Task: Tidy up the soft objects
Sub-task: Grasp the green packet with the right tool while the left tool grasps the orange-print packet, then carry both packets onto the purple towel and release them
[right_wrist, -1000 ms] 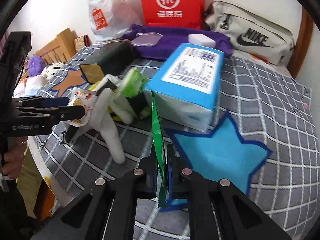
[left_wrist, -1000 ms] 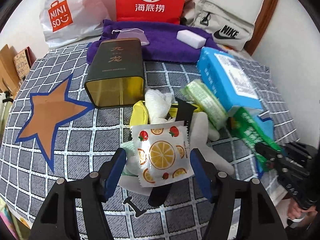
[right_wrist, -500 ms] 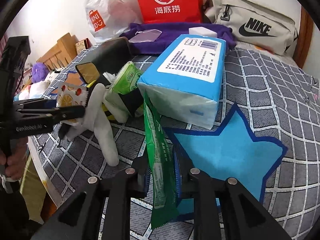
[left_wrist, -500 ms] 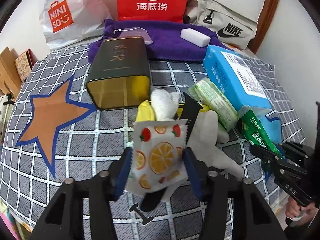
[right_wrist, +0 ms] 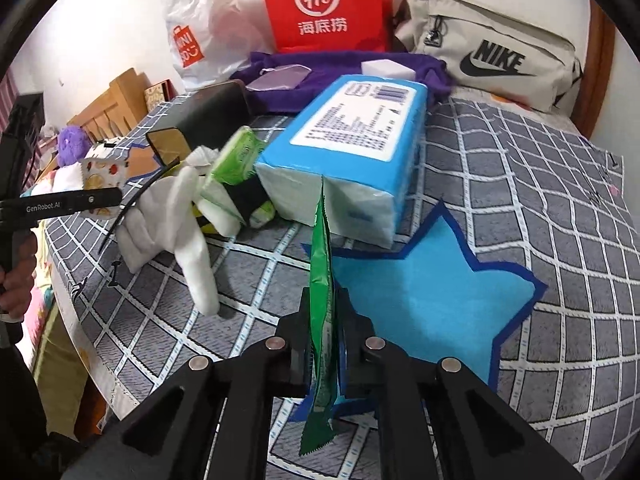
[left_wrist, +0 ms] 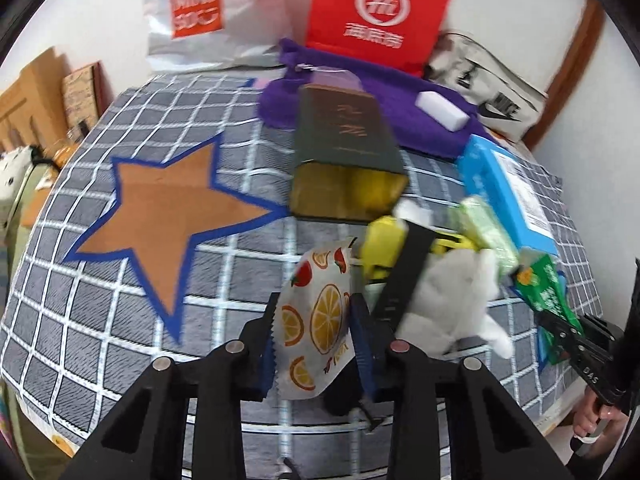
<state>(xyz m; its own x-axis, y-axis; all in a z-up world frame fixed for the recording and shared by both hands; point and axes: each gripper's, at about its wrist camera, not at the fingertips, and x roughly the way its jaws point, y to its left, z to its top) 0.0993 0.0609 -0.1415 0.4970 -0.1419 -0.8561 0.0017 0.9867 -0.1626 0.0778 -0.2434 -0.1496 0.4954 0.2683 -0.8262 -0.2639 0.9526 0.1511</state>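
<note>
My left gripper (left_wrist: 316, 320) is shut on a white fruit-print packet (left_wrist: 316, 316) and holds it above the checked blanket (left_wrist: 240, 264), right of the orange star (left_wrist: 168, 208). My right gripper (right_wrist: 325, 316) is shut on a green packet (right_wrist: 322, 280), held edge-up beside the blue star (right_wrist: 420, 296). A pile lies between them: a white plush toy (right_wrist: 176, 216), a green tissue pack (right_wrist: 236, 160), a yellow item (left_wrist: 384, 240) and a big blue tissue pack (right_wrist: 360, 148). The right gripper with its green packet (left_wrist: 548, 304) shows at the right of the left wrist view.
A dark gold tin (left_wrist: 344, 160) lies open-ended behind the pile. A purple towel (left_wrist: 400, 108) with a white sponge (left_wrist: 442, 106) lies at the back, with a red bag (right_wrist: 324, 4), a Miniso bag (left_wrist: 196, 12) and a Nike bag (right_wrist: 492, 52) along the wall.
My left gripper closed on the fruit-print packet, lifted it and swung left toward the orange star. My right gripper lifted the green packet a little beside the blue star.
</note>
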